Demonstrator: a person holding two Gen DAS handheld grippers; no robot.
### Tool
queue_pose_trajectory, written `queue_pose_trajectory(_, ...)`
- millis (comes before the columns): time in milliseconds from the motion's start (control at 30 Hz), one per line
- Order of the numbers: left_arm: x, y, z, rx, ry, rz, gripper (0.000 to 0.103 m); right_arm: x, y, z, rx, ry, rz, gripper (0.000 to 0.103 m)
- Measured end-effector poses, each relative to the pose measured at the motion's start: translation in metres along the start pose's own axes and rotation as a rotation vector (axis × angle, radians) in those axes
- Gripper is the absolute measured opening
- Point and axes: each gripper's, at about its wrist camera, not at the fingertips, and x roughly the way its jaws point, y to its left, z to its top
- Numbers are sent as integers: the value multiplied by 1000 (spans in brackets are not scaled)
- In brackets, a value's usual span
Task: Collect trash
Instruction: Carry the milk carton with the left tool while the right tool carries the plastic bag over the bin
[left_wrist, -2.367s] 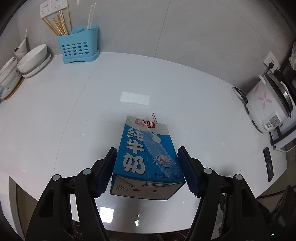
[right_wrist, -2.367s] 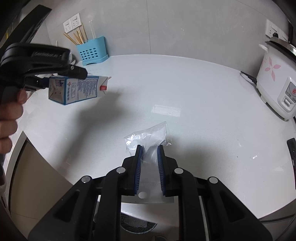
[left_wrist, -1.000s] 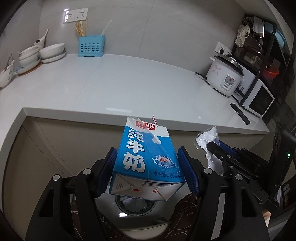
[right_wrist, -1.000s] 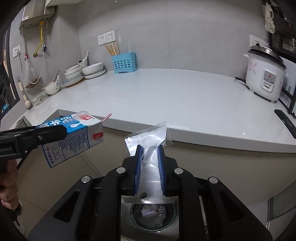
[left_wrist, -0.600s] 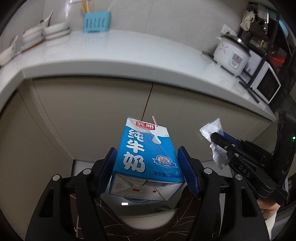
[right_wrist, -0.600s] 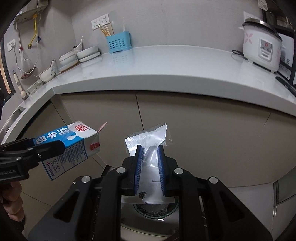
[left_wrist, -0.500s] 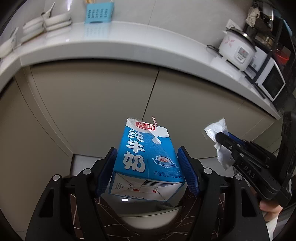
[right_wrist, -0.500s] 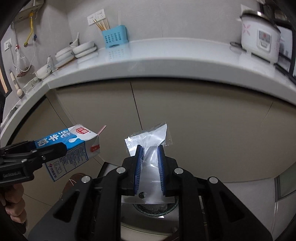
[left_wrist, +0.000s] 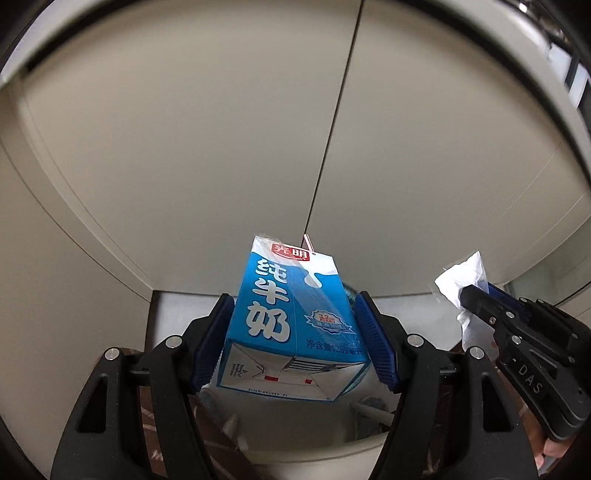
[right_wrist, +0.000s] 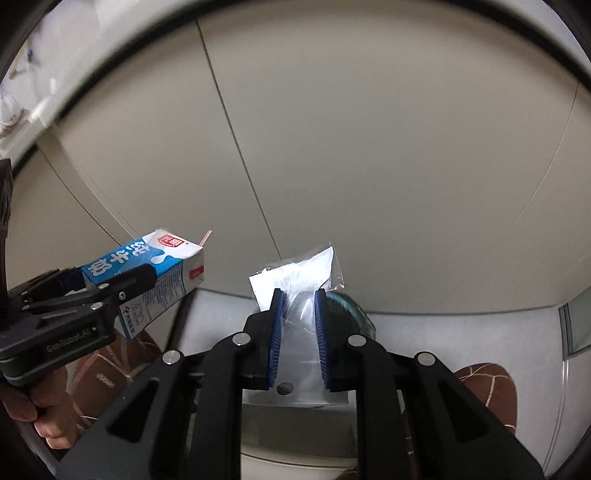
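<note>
Both grippers now lowered from surface to cabinet front. Left gripper (left_wrist: 295, 343) fingers pinching milk carton (left_wrist: 291, 317); right gripper (right_wrist: 298, 332) fingers pinching plastic bag (right_wrist: 299, 280); both above probable bin (left_wrist: 365, 439), drop pending.

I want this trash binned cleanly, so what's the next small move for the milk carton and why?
Probably open the left claw to drop the milk carton: it hangs gripped above the bin opening, whose rim shows just beneath it.
</note>
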Motion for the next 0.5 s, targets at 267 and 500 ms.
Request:
queue_pose_trajectory(267,99,-2,-5,-21,122,-111,66,82,-13,-19,32,143,-28,16)
queue_pose_trajectory(500,171,-4,-13,-25,234,-124,66,138,-25,-28,59,255,-43,16)
